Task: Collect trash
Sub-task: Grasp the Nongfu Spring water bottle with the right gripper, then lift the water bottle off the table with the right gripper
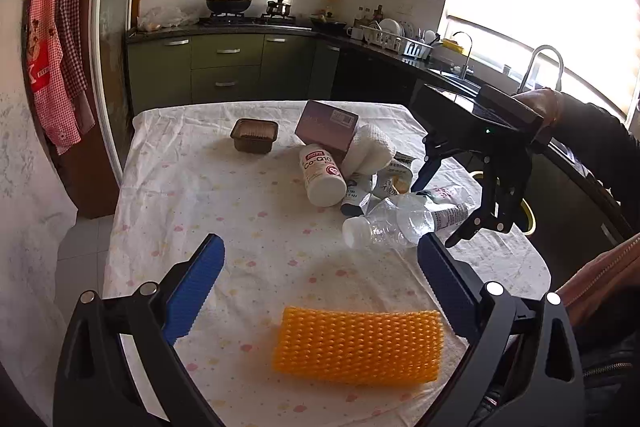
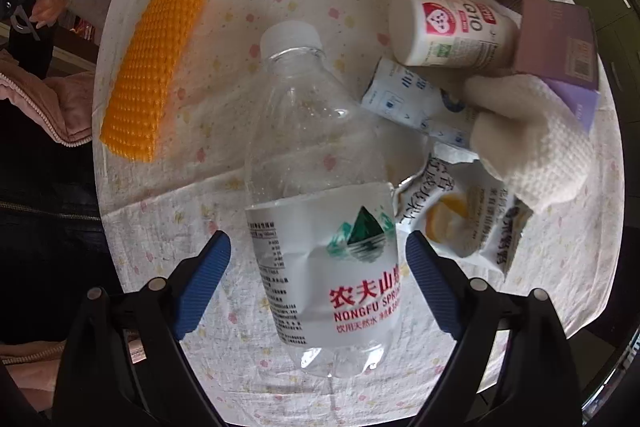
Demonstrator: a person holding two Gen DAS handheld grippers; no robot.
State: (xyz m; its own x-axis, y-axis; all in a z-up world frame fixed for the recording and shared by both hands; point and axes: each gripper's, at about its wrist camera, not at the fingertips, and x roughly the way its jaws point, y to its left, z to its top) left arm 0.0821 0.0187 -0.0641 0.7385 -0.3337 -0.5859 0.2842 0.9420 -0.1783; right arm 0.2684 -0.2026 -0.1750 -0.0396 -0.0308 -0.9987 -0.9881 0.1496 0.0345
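Note:
A clear empty water bottle (image 2: 316, 155) with a white cap lies on the flowered tablecloth (image 1: 248, 227). My right gripper (image 2: 318, 255) points down over it, open, its blue pads on either side of the label without pressing. In the left wrist view the right gripper (image 1: 444, 207) hangs over the bottle (image 1: 384, 223). My left gripper (image 1: 320, 251) is open and holds nothing, just above an orange foam net (image 1: 358, 345). A white supplement bottle (image 2: 448, 31), a blue-white packet (image 2: 408, 99), a torn snack wrapper (image 2: 460, 223), a white foam sleeve (image 2: 532, 143) and a purple box (image 2: 560, 43) are piled together.
A brown plastic tray (image 1: 255, 135) sits at the table's far side. A yellow-rimmed round thing (image 1: 529, 223) shows past the table's right edge. Kitchen counters and a sink (image 1: 460, 75) lie beyond. A person's pink sleeve (image 2: 48, 107) is at the near edge.

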